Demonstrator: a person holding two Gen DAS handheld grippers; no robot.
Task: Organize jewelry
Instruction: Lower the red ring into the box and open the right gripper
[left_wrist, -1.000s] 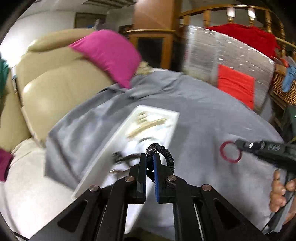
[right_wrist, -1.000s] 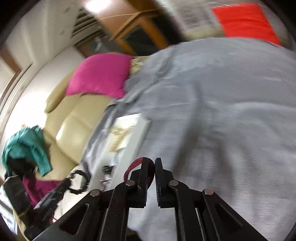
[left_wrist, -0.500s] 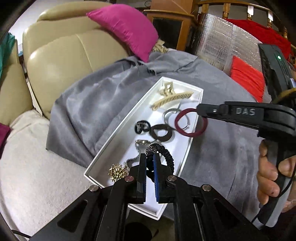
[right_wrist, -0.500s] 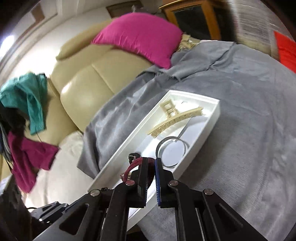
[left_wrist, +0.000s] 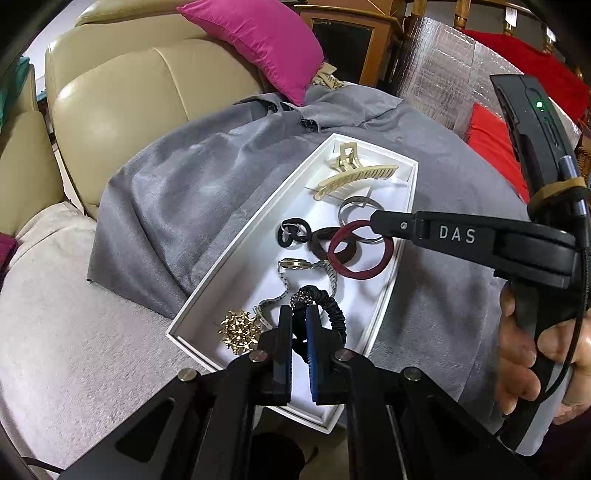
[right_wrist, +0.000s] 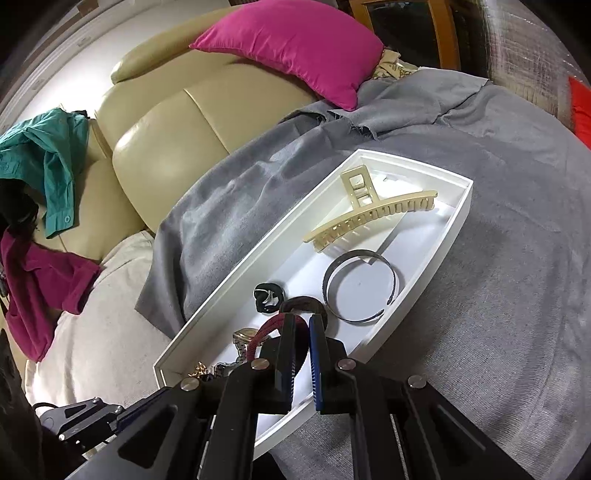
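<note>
Fingers (left_wrist: 284, 332) of our left gripper (left_wrist: 299, 334) are pinched narrow on a black braided hair tie (left_wrist: 328, 306), which loops up from between the pads over the near end of the white tray (left_wrist: 258, 229). Our right gripper (right_wrist: 302, 339) is likewise clamped on a maroon hair tie (left_wrist: 360, 254); in the left wrist view its black fingers reach in level from the right, with the tie hanging over the middle of the tray, above a dark brown hair tie (left_wrist: 323, 243). The right hand (left_wrist: 532, 350) wraps around the handle, fingers curled. Inside the tray, from near to far, lie a gold flower brooch (left_wrist: 238, 332), a silver watch (left_wrist: 295, 273), a small black hair tie (left_wrist: 291, 232), a silver cuff bangle (right_wrist: 360, 286) and a cream claw clip (right_wrist: 373, 214). The tray sits on a grey cloth (right_wrist: 517, 258) spread over a beige leather sofa (right_wrist: 162, 147), with a magenta cushion (right_wrist: 295, 40) beyond it.
</note>
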